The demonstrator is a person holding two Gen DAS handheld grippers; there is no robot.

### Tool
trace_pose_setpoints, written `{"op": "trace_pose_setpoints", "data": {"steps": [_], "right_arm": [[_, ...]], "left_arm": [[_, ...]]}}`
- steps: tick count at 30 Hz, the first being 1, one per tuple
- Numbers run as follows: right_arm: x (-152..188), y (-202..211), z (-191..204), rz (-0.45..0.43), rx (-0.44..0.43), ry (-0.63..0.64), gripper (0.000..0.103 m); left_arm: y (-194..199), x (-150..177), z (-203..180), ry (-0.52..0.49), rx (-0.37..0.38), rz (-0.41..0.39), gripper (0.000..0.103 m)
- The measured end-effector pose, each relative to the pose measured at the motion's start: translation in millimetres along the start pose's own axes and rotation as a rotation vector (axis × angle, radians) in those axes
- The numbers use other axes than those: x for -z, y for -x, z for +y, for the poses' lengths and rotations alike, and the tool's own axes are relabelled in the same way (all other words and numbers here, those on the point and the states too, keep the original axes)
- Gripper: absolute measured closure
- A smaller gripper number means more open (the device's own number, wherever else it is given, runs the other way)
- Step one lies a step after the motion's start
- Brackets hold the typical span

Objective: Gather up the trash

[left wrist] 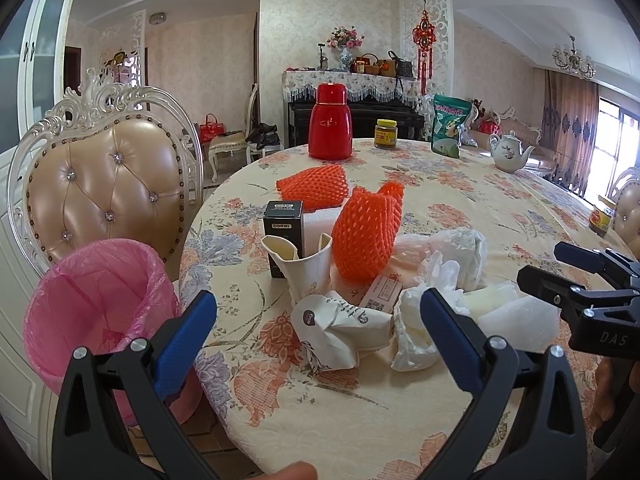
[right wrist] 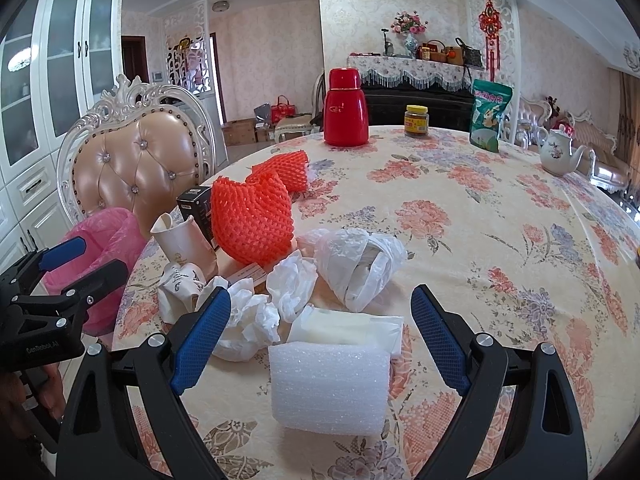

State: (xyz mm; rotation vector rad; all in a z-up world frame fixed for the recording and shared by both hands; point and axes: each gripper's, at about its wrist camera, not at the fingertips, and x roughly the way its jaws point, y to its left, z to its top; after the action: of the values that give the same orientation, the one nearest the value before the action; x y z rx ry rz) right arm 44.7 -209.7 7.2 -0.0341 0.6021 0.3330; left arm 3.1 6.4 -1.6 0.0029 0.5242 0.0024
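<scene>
A heap of trash lies on the floral tablecloth (left wrist: 460,200): two orange foam nets (left wrist: 366,232) (right wrist: 252,220), a black box (left wrist: 282,224), a torn paper cup (left wrist: 304,268), crumpled printed paper (left wrist: 340,328), white tissues (right wrist: 256,316), a white plastic bag (right wrist: 360,268) and a white foam block (right wrist: 328,386). My left gripper (left wrist: 318,344) hangs open just before the crumpled paper, holding nothing. My right gripper (right wrist: 320,344) is open around the foam block's near side, not touching it. A bin with a pink liner (left wrist: 100,320) stands off the table's left edge.
A padded chair (left wrist: 108,192) stands behind the bin. At the table's far side are a red thermos (left wrist: 330,124), a jar (left wrist: 386,134), a green snack bag (left wrist: 450,126) and a teapot (left wrist: 510,152). Another jar (left wrist: 600,216) sits at the right edge.
</scene>
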Motion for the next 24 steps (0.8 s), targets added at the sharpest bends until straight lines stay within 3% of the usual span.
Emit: {"op": "trace_pose_setpoints", "data": {"steps": [24], "right_arm": [[0.1,0.3,-0.5,0.001,0.0,-0.001,0.017]], "left_arm": [[2.2,0.0,0.7,0.003,-0.002,0.0,0.005]]}}
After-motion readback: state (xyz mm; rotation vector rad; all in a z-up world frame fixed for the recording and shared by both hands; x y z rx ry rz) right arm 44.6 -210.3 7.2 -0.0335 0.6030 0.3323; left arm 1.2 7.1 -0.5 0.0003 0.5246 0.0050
